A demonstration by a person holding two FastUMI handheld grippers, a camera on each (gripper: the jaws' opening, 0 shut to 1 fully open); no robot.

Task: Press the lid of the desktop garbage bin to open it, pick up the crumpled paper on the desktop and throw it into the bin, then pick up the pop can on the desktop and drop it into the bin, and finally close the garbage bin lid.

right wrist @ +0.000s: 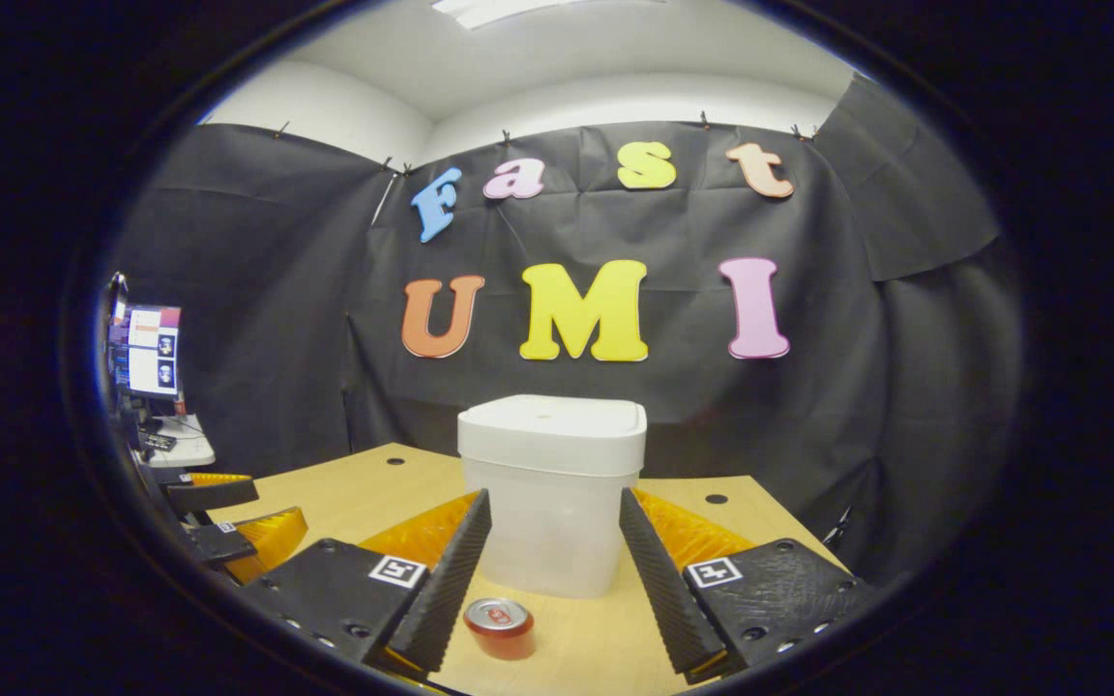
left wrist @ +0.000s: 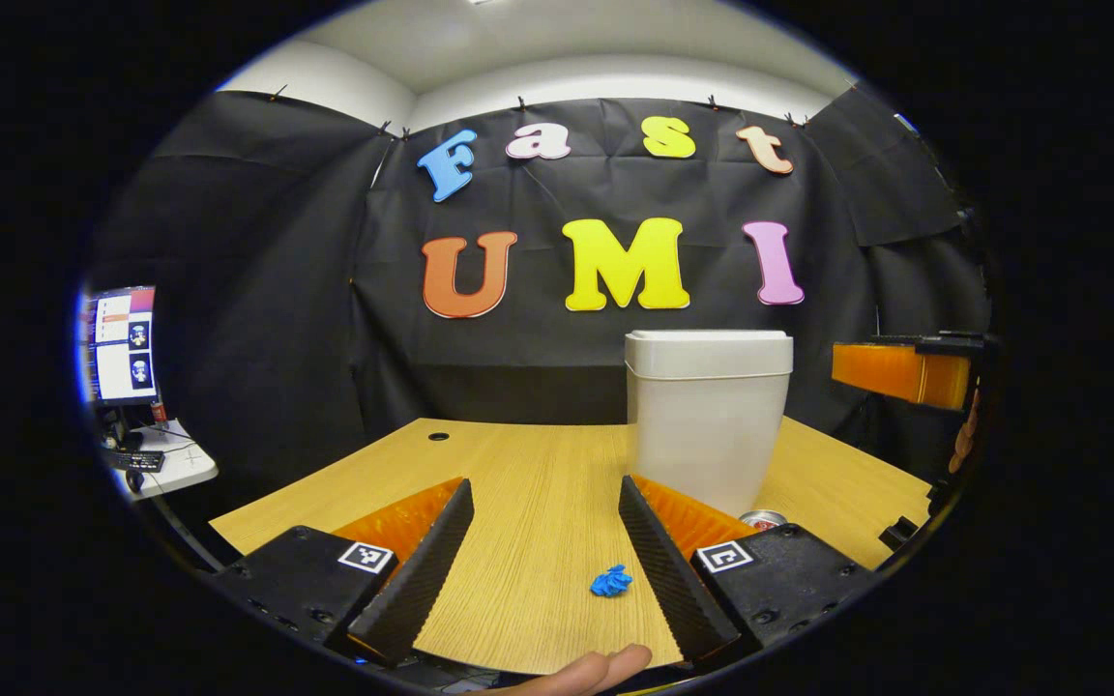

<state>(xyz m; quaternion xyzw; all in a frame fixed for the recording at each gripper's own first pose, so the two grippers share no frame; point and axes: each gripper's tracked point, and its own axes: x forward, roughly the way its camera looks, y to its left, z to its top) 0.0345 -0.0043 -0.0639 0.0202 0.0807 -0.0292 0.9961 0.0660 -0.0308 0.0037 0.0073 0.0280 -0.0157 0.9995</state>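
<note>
Garbage bin [right wrist: 551,493] stood upright on the wooden desk [left wrist: 518,483], long axis vertical, lid [right wrist: 551,425] shut flat on top. In the right gripper view it sat dead ahead, centred between the right gripper [right wrist: 553,590] fingers, w/ the pop can [right wrist: 499,626] upright just in front of it, top facing up, between the fingers but touching neither. That gripper was spread wide, holding nothing. In the left gripper view the bin [left wrist: 708,416] was right of centre; the can's top [left wrist: 763,519] peeked beside its base. The blue crumpled paper [left wrist: 611,581] lay on the desk near the inner side of one finger, not touching. Left gripper [left wrist: 545,570] was also wide apart, empty. A monitor [left wrist: 120,343] stood far left.
</note>
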